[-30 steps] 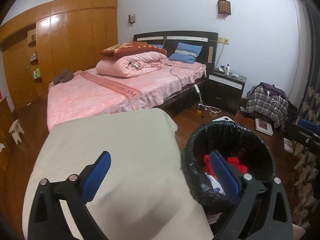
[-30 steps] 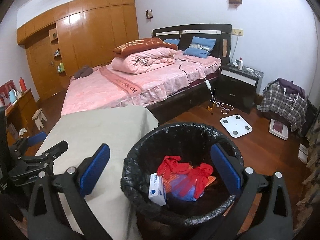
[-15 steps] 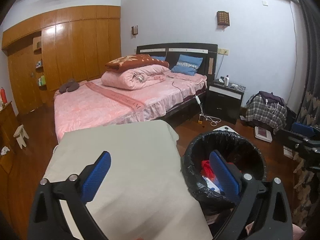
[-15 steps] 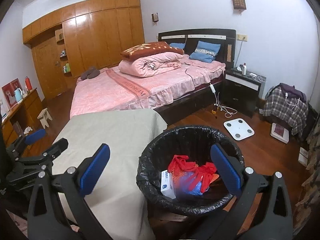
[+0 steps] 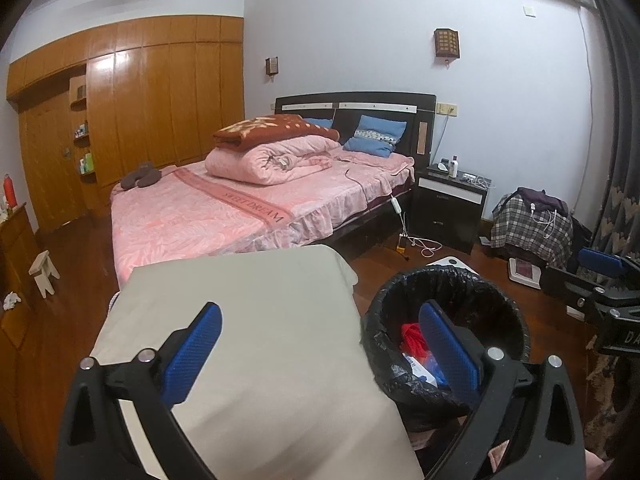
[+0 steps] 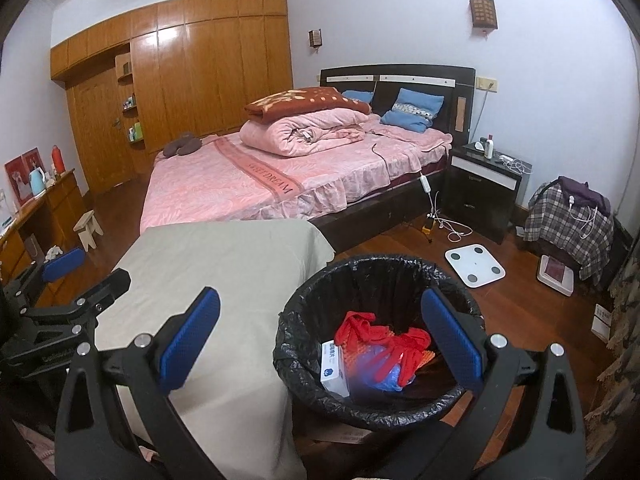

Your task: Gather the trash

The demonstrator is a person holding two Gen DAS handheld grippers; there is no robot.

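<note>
Above bin [image 6: 360, 412], both grippers [image 6: 320, 336] [image 5: 316, 350] gape, seemingly empty.

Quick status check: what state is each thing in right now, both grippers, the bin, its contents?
Left gripper: open, holding nothing.
Right gripper: open, holding nothing.
Trash bin: upright, black liner fitted, partly filled.
Red bag: crumpled inside bin.
White box: inside bin, tilted.
Covered table: cloth draped.

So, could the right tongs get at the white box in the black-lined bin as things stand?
Probably yes: the right tongs are open above the bin, and the white box lies uncovered on top.
</note>
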